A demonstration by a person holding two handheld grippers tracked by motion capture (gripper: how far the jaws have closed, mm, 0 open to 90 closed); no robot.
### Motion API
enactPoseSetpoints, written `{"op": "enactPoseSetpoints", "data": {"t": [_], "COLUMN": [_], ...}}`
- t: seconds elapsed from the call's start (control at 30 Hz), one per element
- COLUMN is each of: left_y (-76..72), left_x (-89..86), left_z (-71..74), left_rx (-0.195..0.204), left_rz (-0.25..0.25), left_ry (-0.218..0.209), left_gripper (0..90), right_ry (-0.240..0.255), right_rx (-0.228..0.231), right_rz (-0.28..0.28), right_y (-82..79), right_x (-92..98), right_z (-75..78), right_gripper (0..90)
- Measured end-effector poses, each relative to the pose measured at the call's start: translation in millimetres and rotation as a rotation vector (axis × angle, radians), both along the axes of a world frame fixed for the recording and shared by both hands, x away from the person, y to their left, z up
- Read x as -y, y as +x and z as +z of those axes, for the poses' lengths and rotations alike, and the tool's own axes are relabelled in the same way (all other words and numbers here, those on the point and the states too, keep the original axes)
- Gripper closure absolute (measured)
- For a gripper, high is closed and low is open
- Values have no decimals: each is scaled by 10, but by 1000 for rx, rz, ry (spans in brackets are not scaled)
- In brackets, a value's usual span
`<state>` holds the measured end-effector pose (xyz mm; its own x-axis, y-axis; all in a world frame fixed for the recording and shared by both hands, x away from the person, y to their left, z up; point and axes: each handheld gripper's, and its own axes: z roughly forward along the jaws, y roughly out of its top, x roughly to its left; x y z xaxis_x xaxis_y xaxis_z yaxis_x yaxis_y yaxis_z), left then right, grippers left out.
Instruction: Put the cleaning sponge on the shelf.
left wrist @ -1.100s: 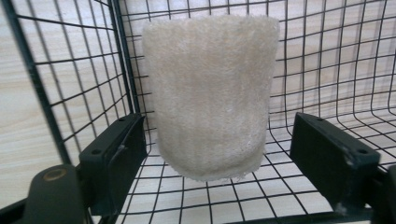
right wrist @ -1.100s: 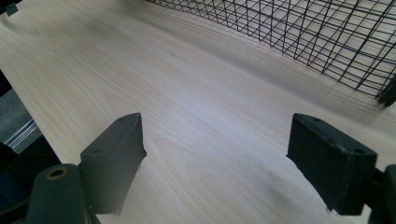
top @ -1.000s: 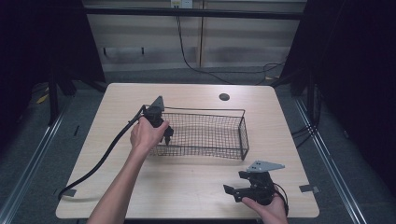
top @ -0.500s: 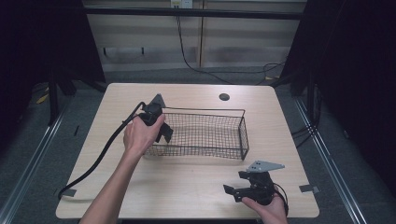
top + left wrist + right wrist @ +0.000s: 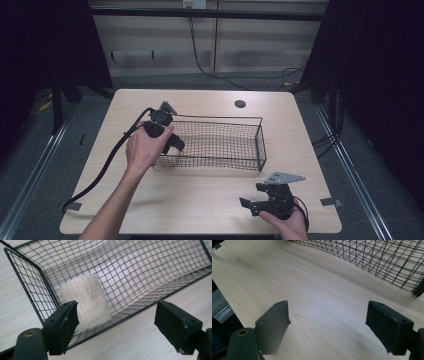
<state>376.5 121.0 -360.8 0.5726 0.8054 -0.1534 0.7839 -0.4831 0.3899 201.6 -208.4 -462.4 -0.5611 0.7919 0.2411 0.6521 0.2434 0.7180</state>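
Note:
A black wire basket stands in the middle of the light wooden table. My left gripper, held in a hand, is at the basket's left end, tilted down toward it. In the left gripper view its jaws stand open just outside the basket, and a white spongy block sits inside the near corner behind the wire. My right gripper rests low at the table's front right, open, with bare wood between its jaws. The basket's corner lies ahead of it.
A thick black cable trails from the left gripper across the table's left side and off the front edge. A round dark grommet sits near the far edge. Tape marks lie at the front corners.
The left hand has drawn slightly left and toward the front, keeping its gripper at the basket's left end. The right gripper has stayed put.

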Motion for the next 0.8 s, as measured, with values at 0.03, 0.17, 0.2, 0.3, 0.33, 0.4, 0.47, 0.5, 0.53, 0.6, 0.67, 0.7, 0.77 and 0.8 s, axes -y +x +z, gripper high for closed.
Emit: {"op": "enactPoseSetpoints", "data": {"t": [0.03, 0.17, 0.2, 0.3, 0.33, 0.4, 0.47, 0.5, 0.53, 0.6, 0.67, 0.7, 0.77, 0.8], "left_y": [-27, -107, -125, -183, -191, -212, -234, -249, -268, -310, -358, -375, -419, -436], "left_x": [-27, -99, -119, -172, -185, -217, -265, -286, -304, -343, -398, -422, -463, -485], "left_z": [13, 43, 58, 61, 56, 22, 7, 1, -6, -19, -28, -34, -50, -58], "left_rx": [1, 44, 62, 71, 76, 74, 83, 87, 83, 92, 95, 95, 106, 101], "left_rz": [-23, -46, -53, -84, -95, -112, -120, -120, -122, -141, -152, -159, -154, -157], "left_ry": [-29, -29, -31, -95, -91, -93, -111, -119, -122, -118, -140, -141, -146, -147], "left_gripper": [188, 188, 188, 190, 191, 193, 201, 197, 192, 207, 215, 214, 214, 212], "right_ry": [0, -1, 0, -1, -1, 0, -1, 1, 0, 0, -1, -2, 0, -1], "right_rx": [1, 1, 4, 1, 2, 4, 3, 1, -1, 5, 3, 3, 3, 4], "right_rz": [1, 0, 3, 1, 1, 2, -1, -1, -2, -2, -4, -3, -2, 0], "right_y": [-1, 2, 7, 6, 8, 8, 8, 5, 3, 9, 8, 7, 6, 6], "right_x": [0, 1, -1, -3, -3, -2, 0, 0, 0, 3, 3, 2, -2, -2], "right_z": [0, -2, -5, -3, -5, -6, -5, -3, -2, -6, -5, -4, -5, -5], "right_gripper": [185, 185, 185, 185, 185, 185, 185, 185, 185, 185, 185, 185, 184, 184]}}
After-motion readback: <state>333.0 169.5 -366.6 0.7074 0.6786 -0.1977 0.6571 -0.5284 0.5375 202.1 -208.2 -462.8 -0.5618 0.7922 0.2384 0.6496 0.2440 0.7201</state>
